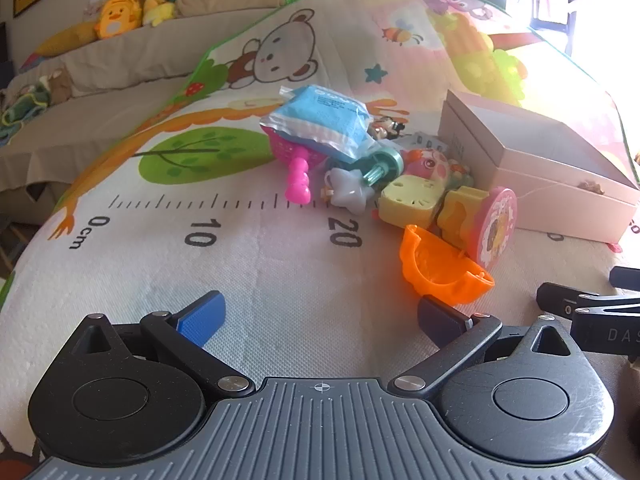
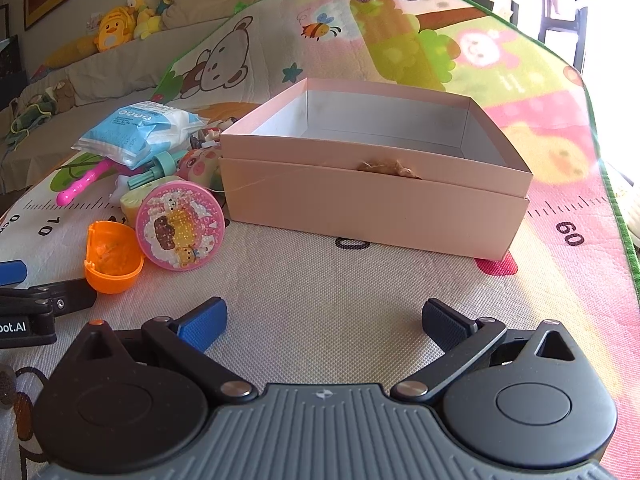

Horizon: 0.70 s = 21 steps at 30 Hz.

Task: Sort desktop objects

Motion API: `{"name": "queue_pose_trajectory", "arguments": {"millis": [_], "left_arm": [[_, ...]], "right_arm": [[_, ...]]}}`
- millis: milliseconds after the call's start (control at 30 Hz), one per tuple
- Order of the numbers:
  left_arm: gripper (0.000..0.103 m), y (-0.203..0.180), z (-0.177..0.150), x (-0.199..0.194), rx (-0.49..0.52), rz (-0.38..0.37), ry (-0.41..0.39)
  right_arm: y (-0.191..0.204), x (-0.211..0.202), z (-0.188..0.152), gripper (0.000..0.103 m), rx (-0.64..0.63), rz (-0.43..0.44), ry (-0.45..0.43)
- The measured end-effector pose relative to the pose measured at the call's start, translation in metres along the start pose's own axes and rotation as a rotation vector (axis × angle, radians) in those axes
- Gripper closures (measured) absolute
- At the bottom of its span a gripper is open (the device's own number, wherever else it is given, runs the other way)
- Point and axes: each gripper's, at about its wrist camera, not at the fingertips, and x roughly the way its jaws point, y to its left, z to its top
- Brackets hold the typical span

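A pile of toys lies on the play mat: an orange capsule half (image 1: 442, 270) (image 2: 112, 258), a round pink tin (image 1: 494, 230) (image 2: 178, 226), a yellow toy (image 1: 412, 198), a blue wipes packet (image 1: 320, 120) (image 2: 140, 128), a pink basket with handle (image 1: 294, 156) and a grey star (image 1: 350, 192). An open pink box (image 2: 372, 176) (image 1: 536, 160) stands to the right of the pile and looks empty. My left gripper (image 1: 320, 320) is open and empty, just short of the orange capsule. My right gripper (image 2: 324, 324) is open and empty in front of the box.
The cartoon play mat (image 2: 320, 280) with a printed ruler covers the surface and drops off at its green edges. A sofa with plush toys (image 1: 120, 16) stands behind on the left. The other gripper shows at each view's side (image 1: 592, 312) (image 2: 36, 308).
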Motion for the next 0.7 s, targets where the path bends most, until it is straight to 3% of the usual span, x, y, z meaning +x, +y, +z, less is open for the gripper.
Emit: {"name": "queue_pose_trajectory", "arguments": {"millis": [700], "left_arm": [[0.0, -0.0014, 0.0028, 0.0023, 0.012, 0.005, 0.015]], "right_arm": [[-0.0023, 0.0001, 0.0057, 0.0, -0.036, 0.027, 0.04]]}}
